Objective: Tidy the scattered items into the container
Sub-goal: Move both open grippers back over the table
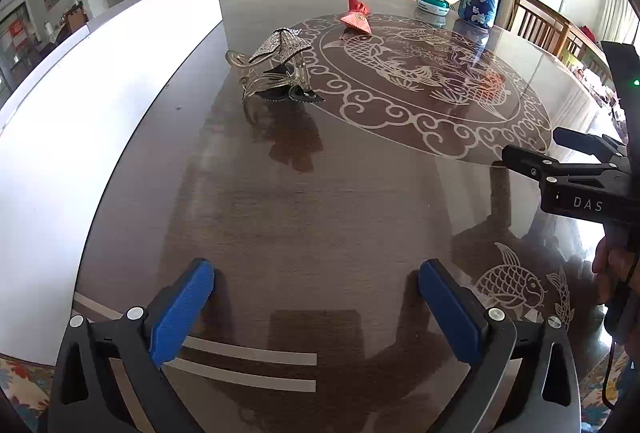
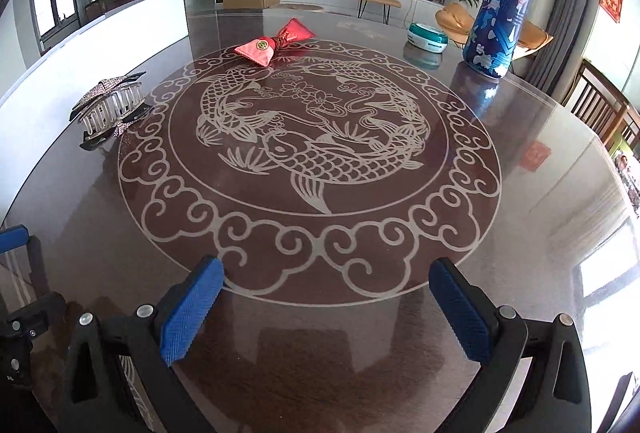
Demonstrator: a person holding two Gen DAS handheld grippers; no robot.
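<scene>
Spotted a big hair claw clip (image 1: 276, 69) on the glossy dark table (image 1: 320, 213), lying on its side near the white container (image 1: 100, 105) along the left edge. Had clear plastic teeth, a rhinestone bow on top and a black glittery bit underneath. Long axis ran roughly away from the left camera toward the far side, teeth facing right toward the fish medallion (image 2: 308, 137); seen side-on from the right wrist.

Further back, saw a red satin pouch (image 2: 276, 43) pinched in the middle like a bow, gold coin emblem on it, resting on the far rim of the medallion. Long axis ran left-near to right-far in the right view.

Over on the far right, stood a tall blue patterned bottle (image 2: 500, 9) with a white cap, upright, plus a small flat teal-and-white case (image 2: 428, 37) just left of it, both well apart from the clip.

Couldn't see inside the white container at all, only its outer wall.

Left gripper (image 1: 316, 297) had its blue pads spread wide, nothing between them, just bare table. Same for the right gripper (image 2: 326, 301): pads wide apart, empty, hovering over the near rim of the medallion
</scene>
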